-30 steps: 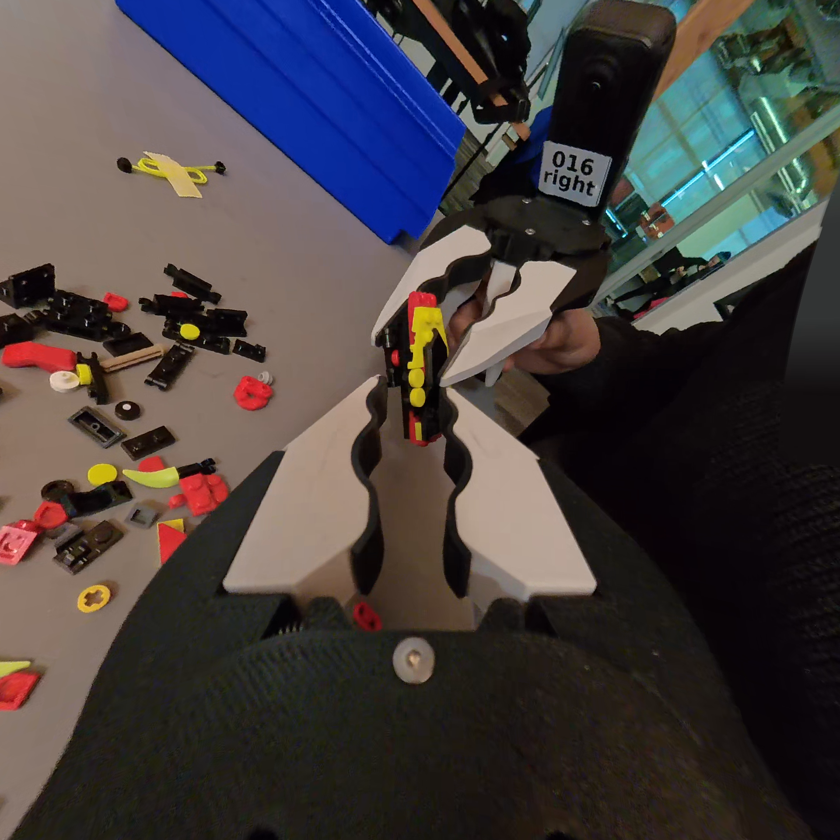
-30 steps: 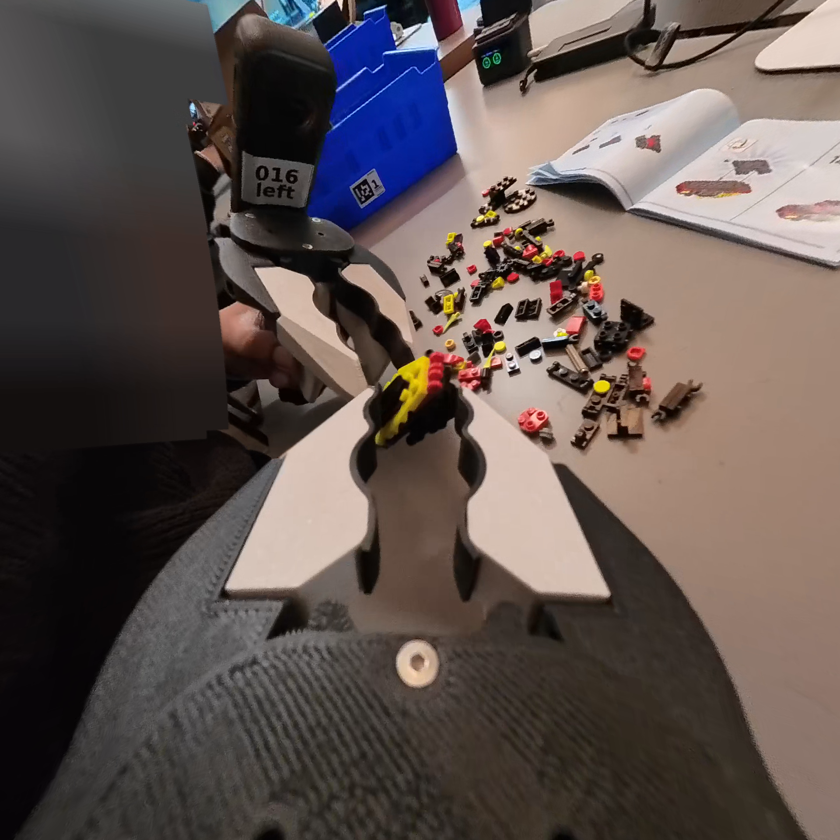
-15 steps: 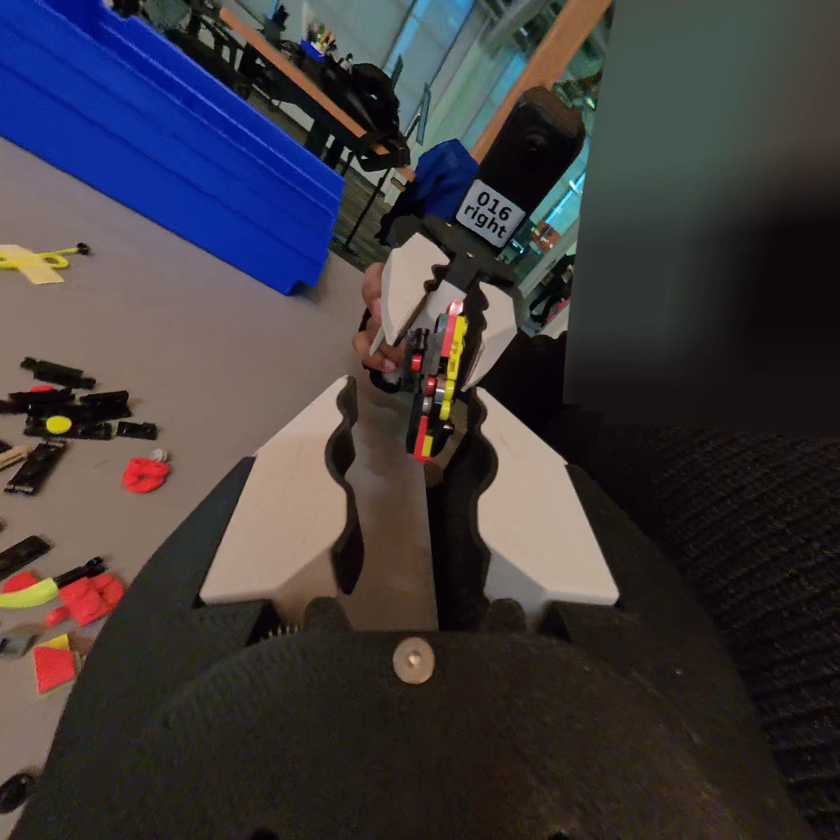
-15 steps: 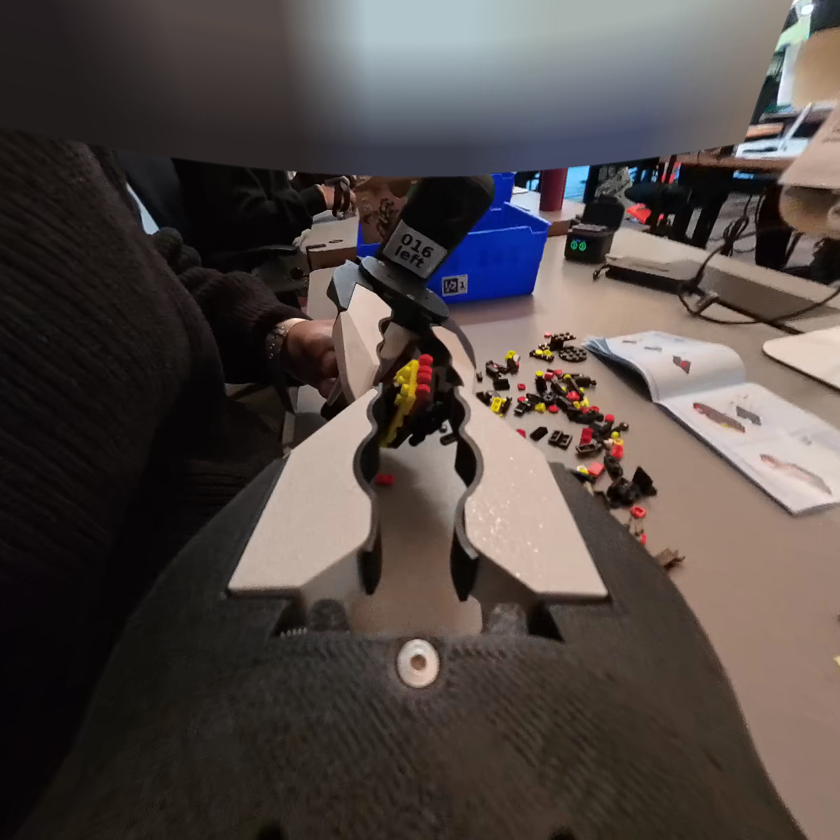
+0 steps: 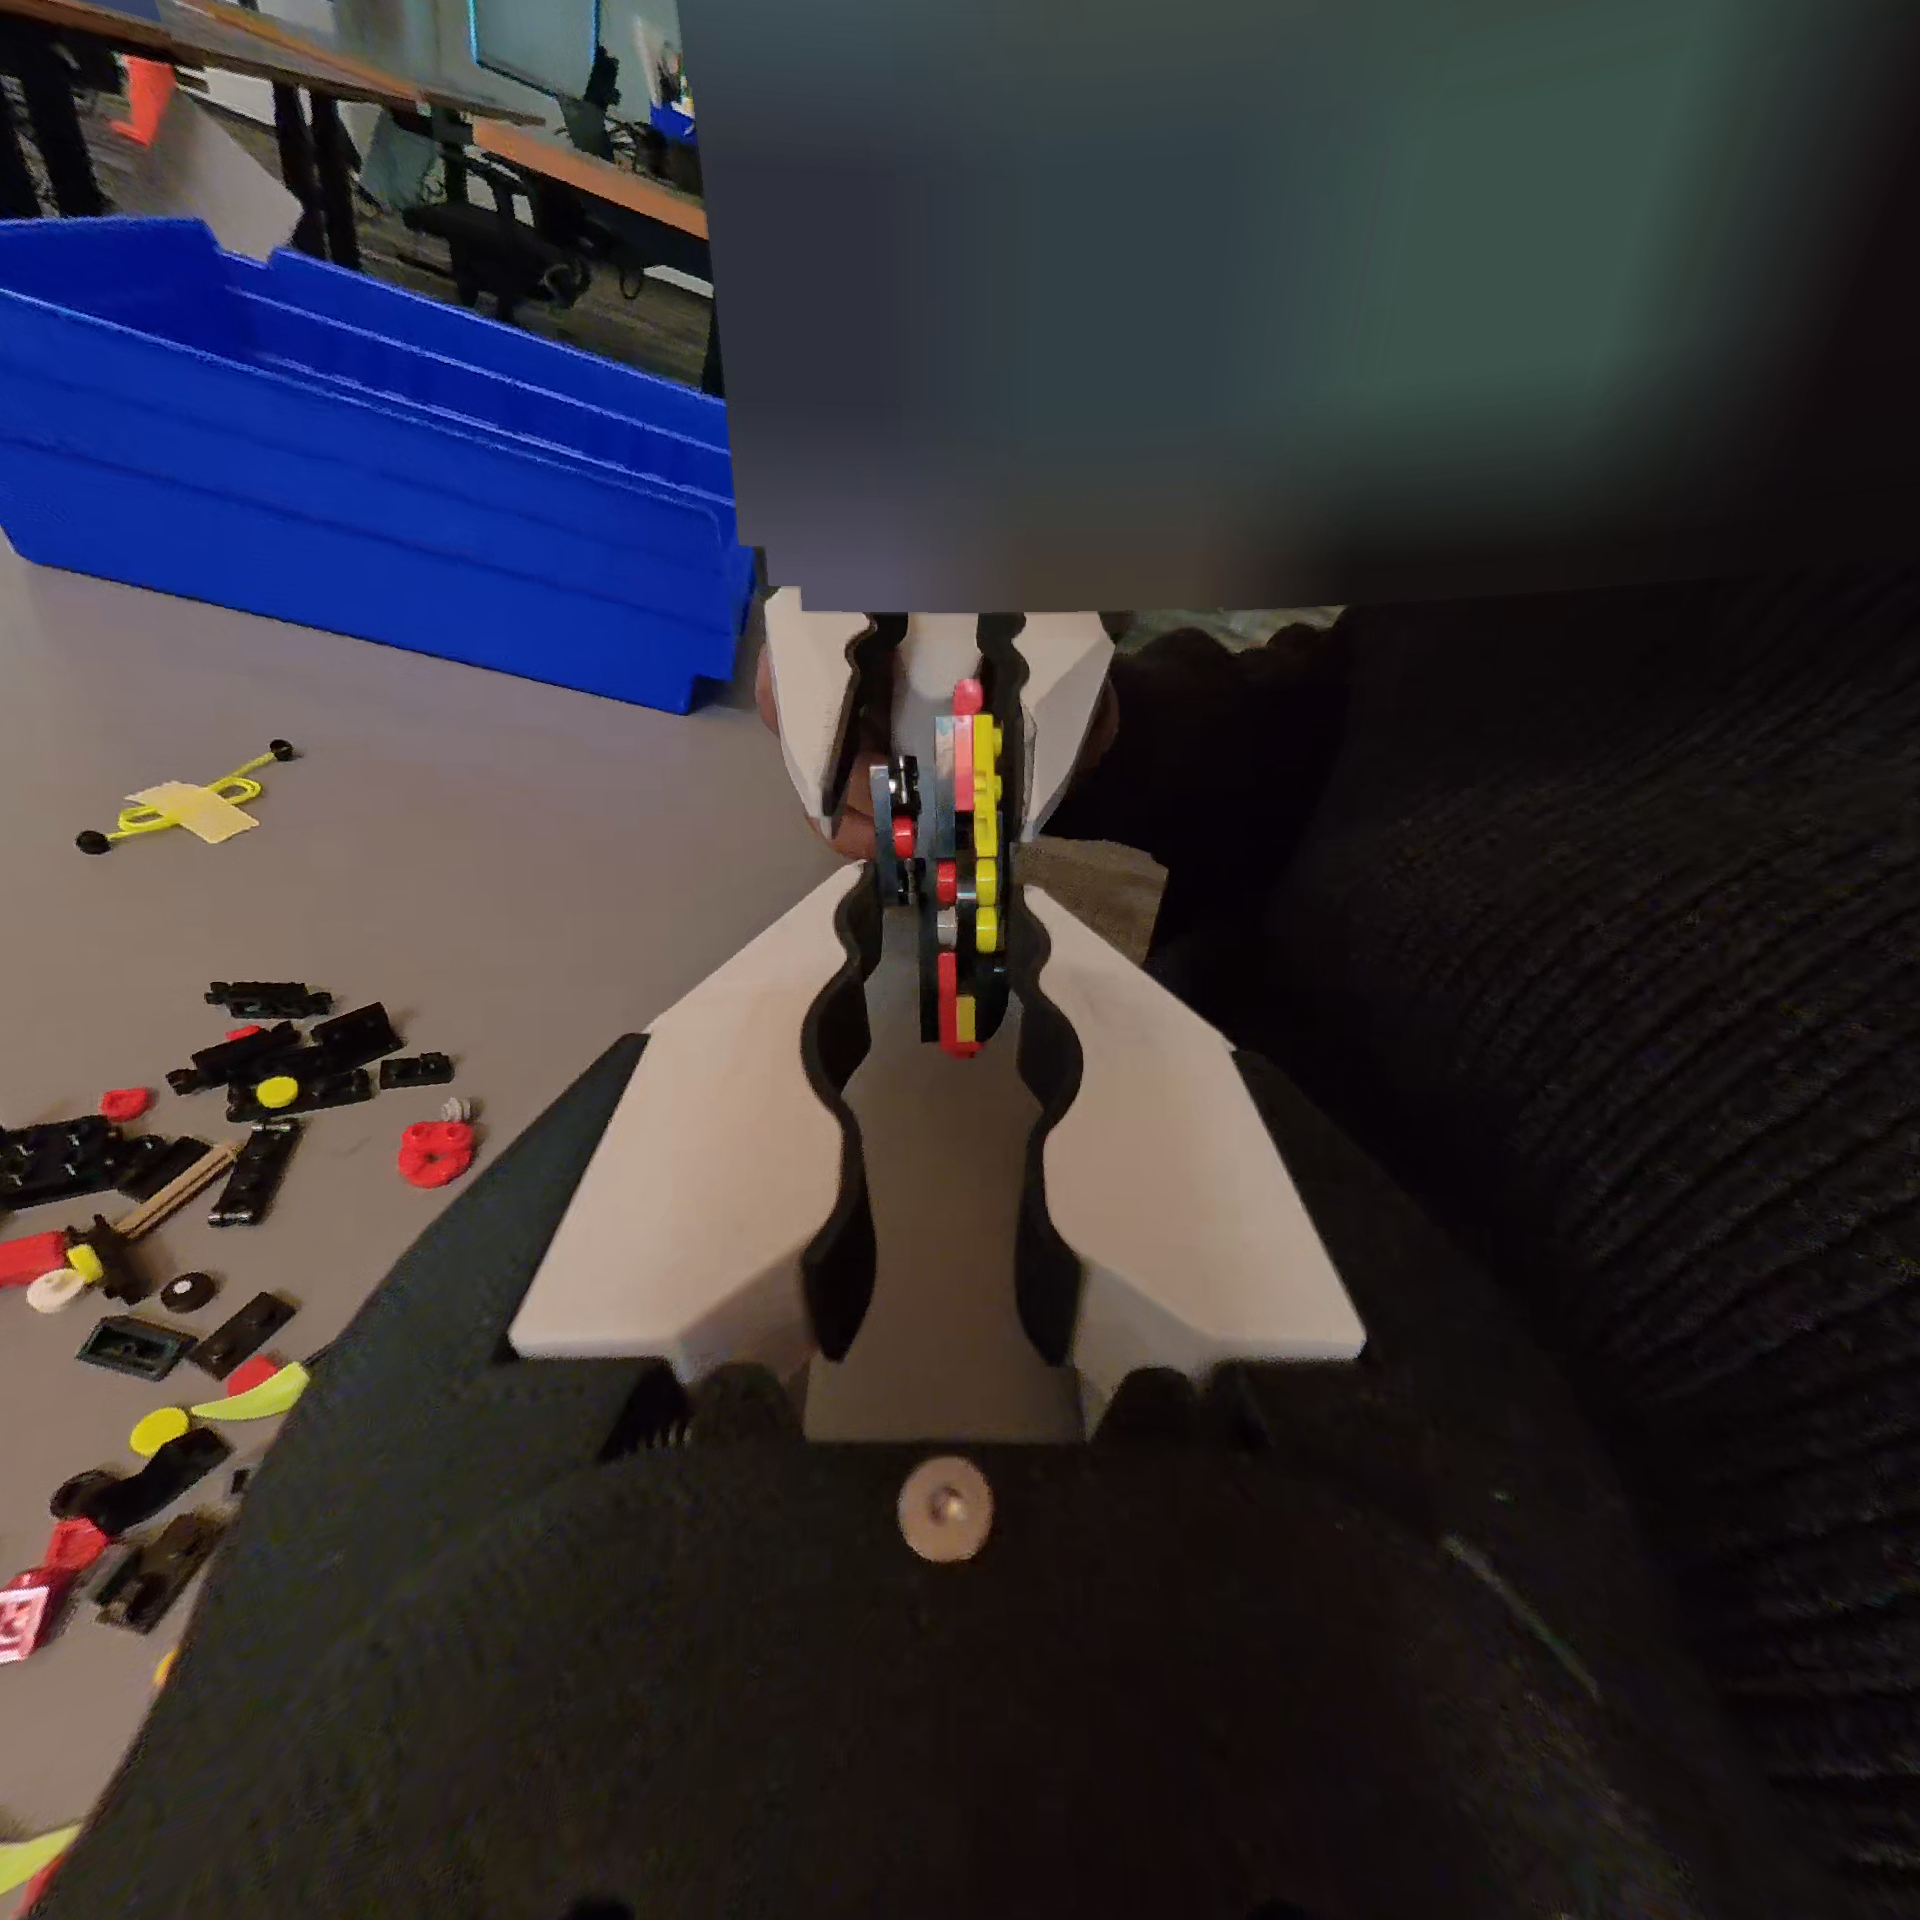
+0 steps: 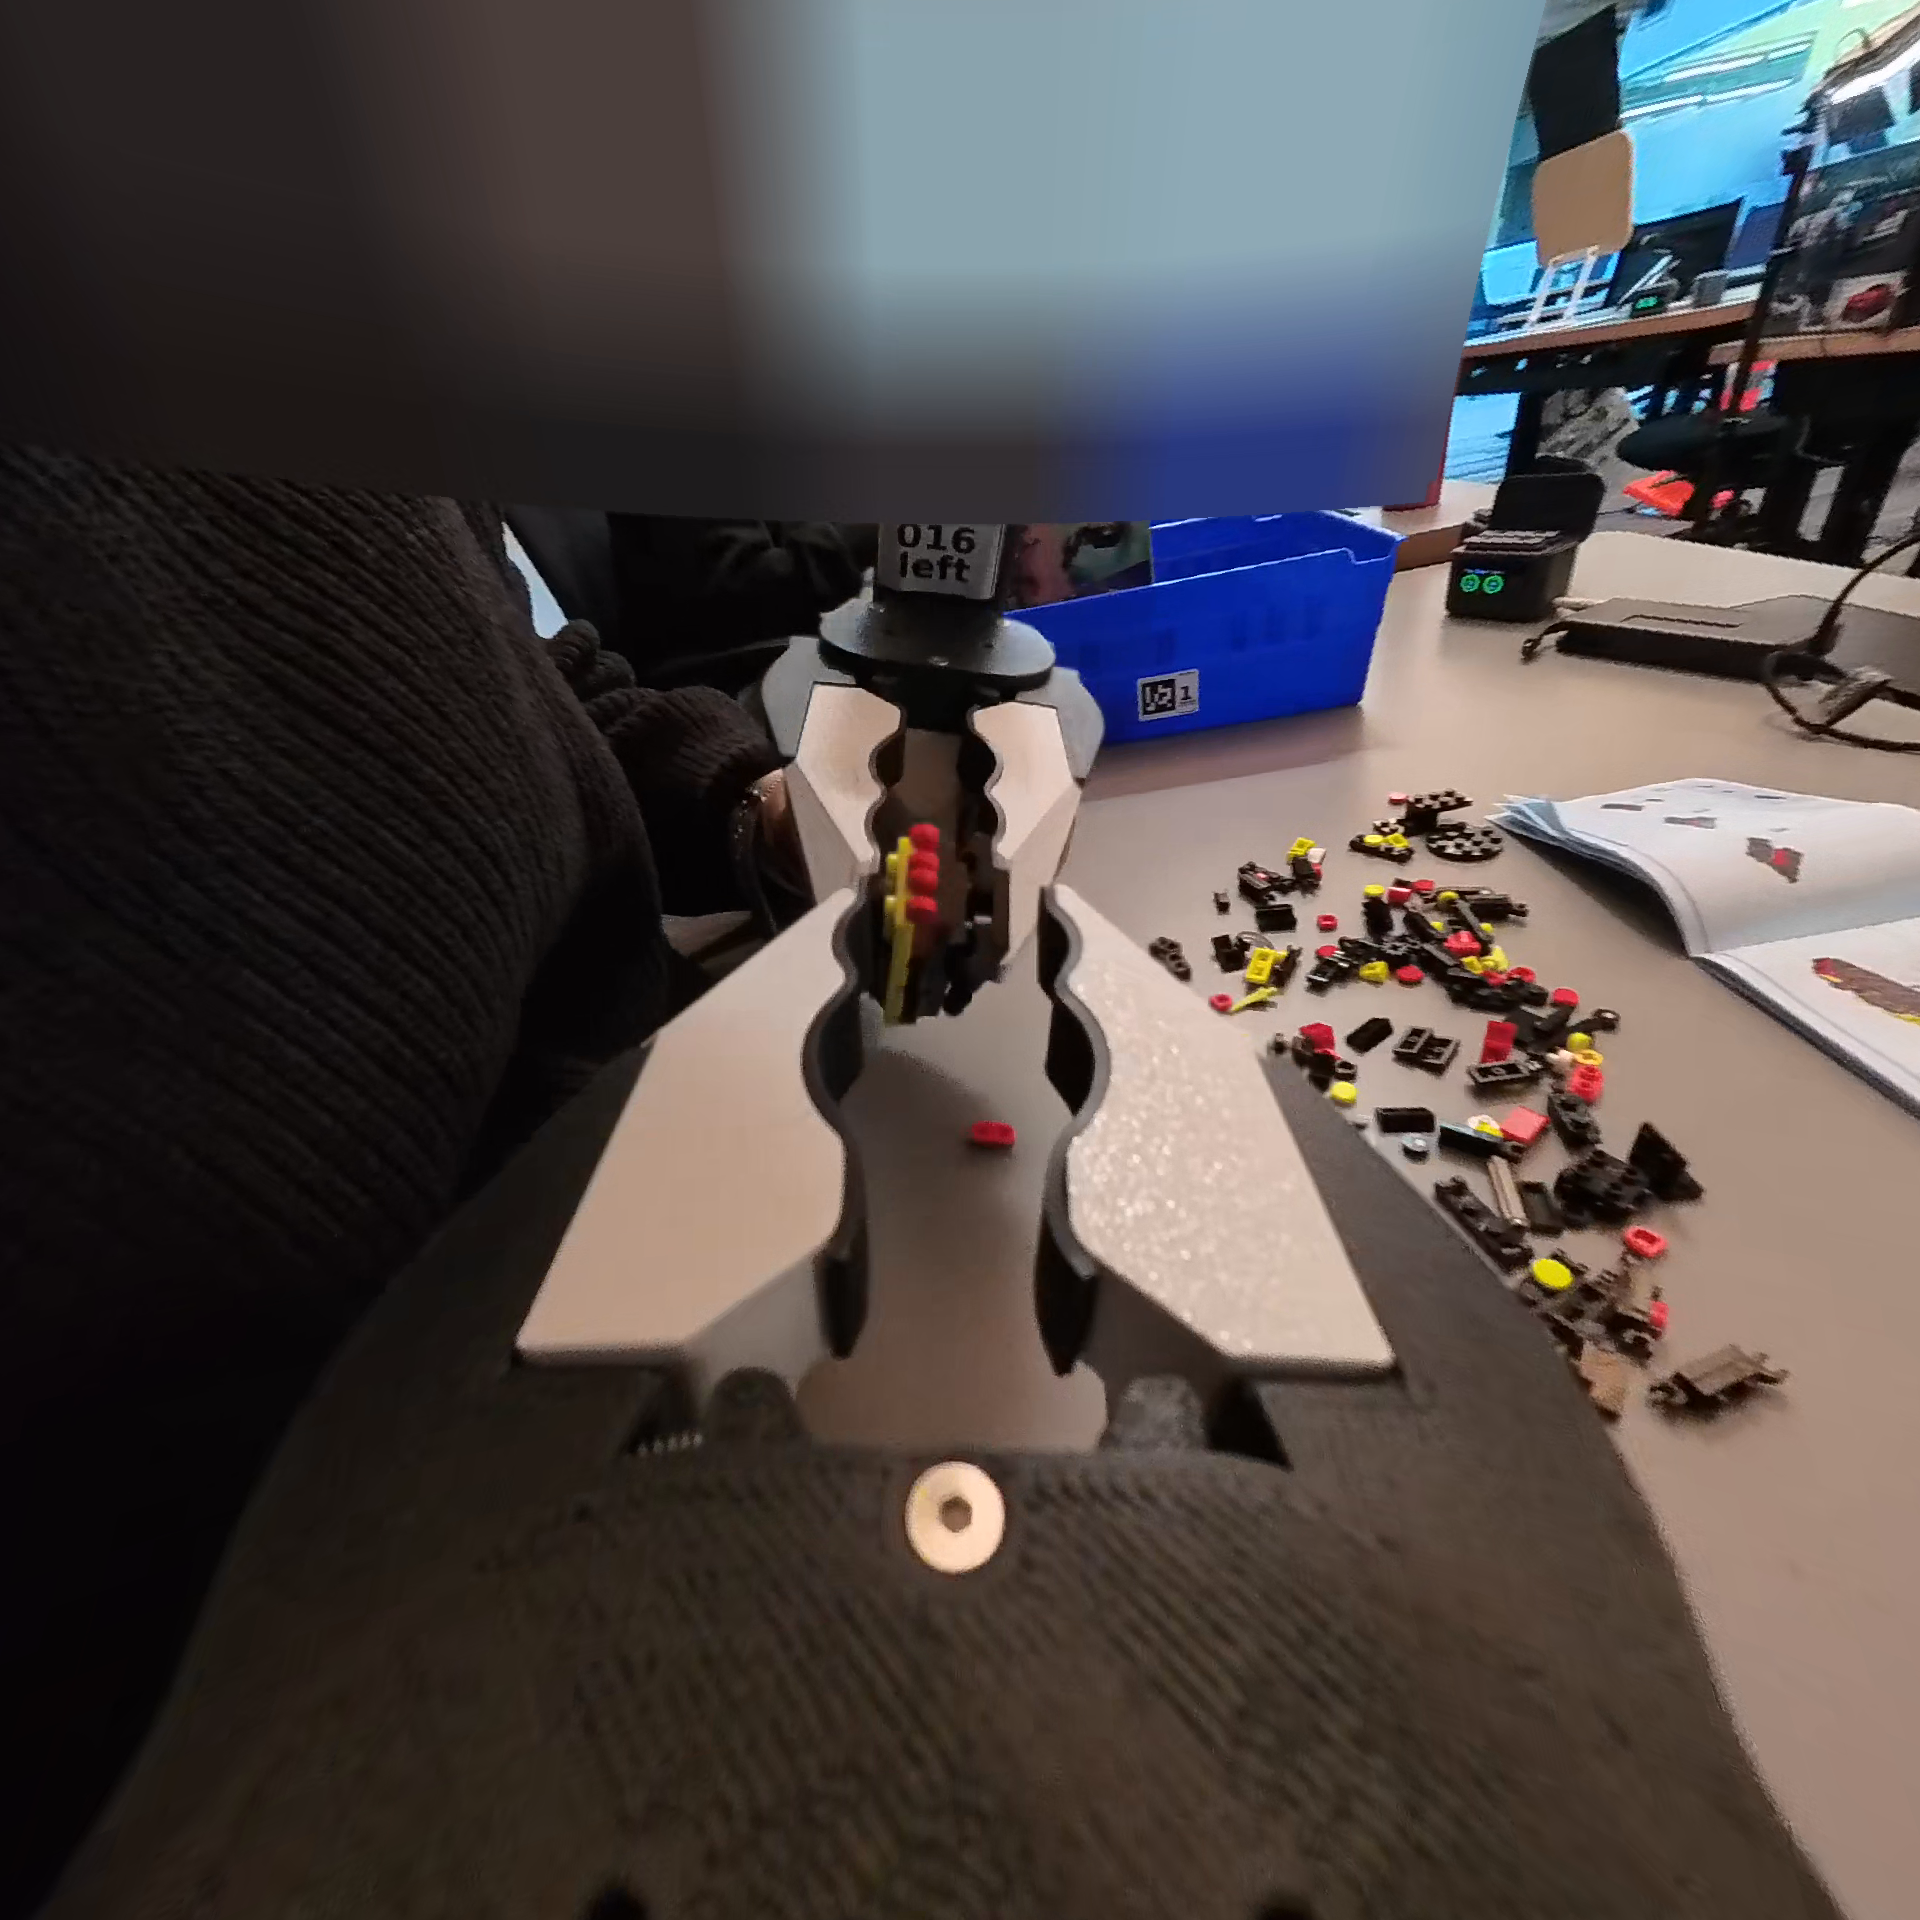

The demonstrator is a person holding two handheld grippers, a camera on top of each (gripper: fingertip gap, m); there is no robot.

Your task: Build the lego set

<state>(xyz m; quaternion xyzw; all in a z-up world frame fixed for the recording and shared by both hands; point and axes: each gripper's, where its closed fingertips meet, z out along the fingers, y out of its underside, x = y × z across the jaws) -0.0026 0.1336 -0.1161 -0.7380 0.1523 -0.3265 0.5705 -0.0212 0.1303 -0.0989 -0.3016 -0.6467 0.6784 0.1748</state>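
Note:
A small brick assembly [image 5: 971, 883] of black, red and yellow pieces stands on edge between the two grippers, which face each other tip to tip above the table's near edge. My left gripper [image 5: 945, 904] is shut on its near end: the left pad presses a black piece and the right pad presses the yellow side. My right gripper [image 6: 951, 920] is shut on the other end of the assembly [image 6: 914, 925], with the yellow side against its left finger [image 6: 847, 956]. The right gripper also shows in the left wrist view [image 5: 935, 831].
Several loose black, red and yellow pieces [image 6: 1455, 987] lie scattered on the grey table [image 5: 520, 883]. A blue bin [image 5: 364, 499] stands behind them and an open booklet [image 6: 1766, 883] at the right. A small red piece [image 6: 992, 1132] lies below my right fingers. A black sleeve [image 5: 1558, 1039] is close by.
My left gripper opened wide half a second ago and has shut again on the assembly. The right gripper kept its hold. Both grippers have tilted up from the table.

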